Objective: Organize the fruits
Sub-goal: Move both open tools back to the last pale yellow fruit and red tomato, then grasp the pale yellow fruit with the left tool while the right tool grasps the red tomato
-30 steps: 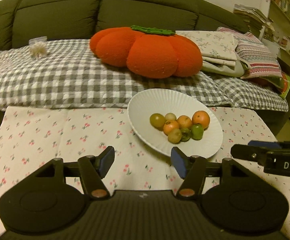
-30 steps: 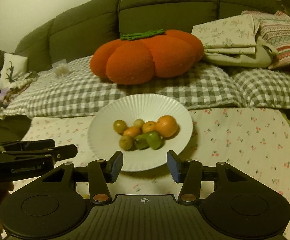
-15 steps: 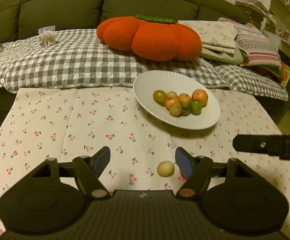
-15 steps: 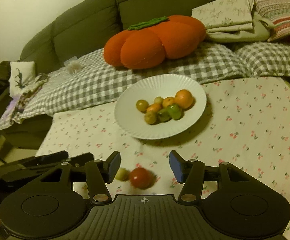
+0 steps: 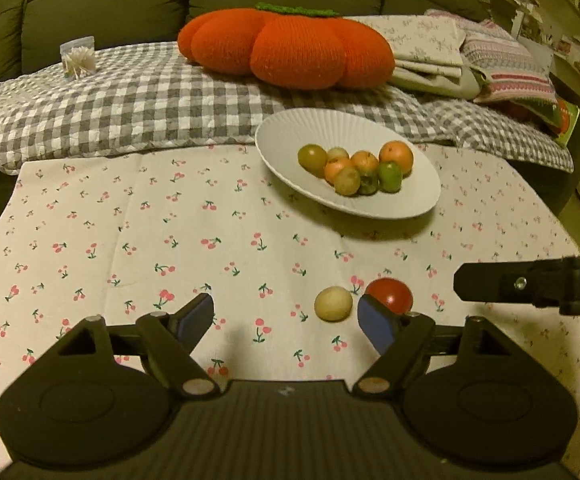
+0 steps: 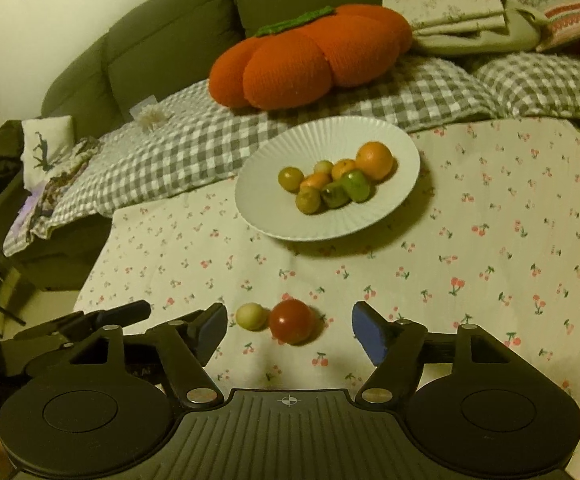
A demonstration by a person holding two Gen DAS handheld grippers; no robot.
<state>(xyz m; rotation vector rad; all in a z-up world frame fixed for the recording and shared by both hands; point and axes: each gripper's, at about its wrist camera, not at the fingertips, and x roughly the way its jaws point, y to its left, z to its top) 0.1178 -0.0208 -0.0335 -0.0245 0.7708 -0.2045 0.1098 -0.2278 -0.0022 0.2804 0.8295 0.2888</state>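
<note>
A white ribbed plate [image 5: 422, 196] [image 6: 257, 204] holds several small orange, green and yellowish fruits [image 5: 364, 162] [image 6: 374, 160]. A red round fruit [image 5: 390, 294] [image 6: 292, 320] and a pale yellow fruit [image 5: 333, 303] [image 6: 251, 316] lie side by side on the cherry-print tablecloth, nearer to me than the plate. My left gripper [image 5: 285, 322] is open and empty, the pale fruit just ahead of its right finger. My right gripper [image 6: 290, 328] is open and empty, the red fruit between its fingers. The right gripper also shows at the left wrist view's right edge [image 5: 530, 288].
The cherry-print tablecloth [image 5: 169, 240] covers the table. Behind it is a dark green sofa with a checked blanket [image 5: 129, 100], an orange pumpkin cushion [image 5: 290, 48], folded cloths [image 5: 430, 48] and a small box [image 5: 77, 56]. The table's left edge drops off [image 6: 89, 280].
Both grippers have pulled back and risen from the plate. The red and pale fruits came into view on the cloth, and the right gripper's fingers now frame the red one.
</note>
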